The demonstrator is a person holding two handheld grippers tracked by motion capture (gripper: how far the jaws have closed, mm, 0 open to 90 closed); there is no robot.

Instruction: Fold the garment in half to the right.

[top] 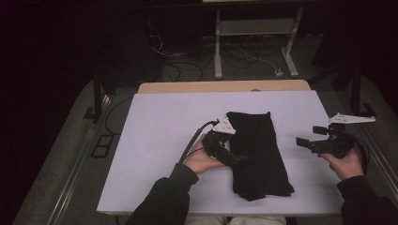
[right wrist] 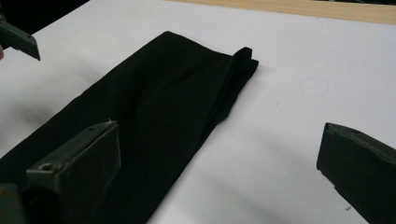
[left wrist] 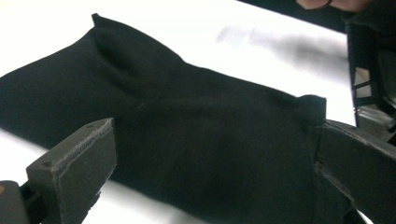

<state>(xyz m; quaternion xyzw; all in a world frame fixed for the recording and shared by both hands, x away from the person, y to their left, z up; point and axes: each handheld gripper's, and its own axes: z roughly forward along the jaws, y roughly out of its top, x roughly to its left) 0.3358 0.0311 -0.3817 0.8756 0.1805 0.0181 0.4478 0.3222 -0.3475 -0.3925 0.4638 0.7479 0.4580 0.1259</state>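
Lying lengthwise near the middle of the white table (top: 155,122), a folded black cloth (top: 256,150) stretches from mid-table toward the near edge. The left gripper (top: 238,159) sits low at the cloth's left edge, its jaws spread wide with the fabric between them in the left gripper view, not pinched. The right gripper (top: 304,141) hovers near the table's right edge, apart from the cloth, jaws wide and holding nothing.
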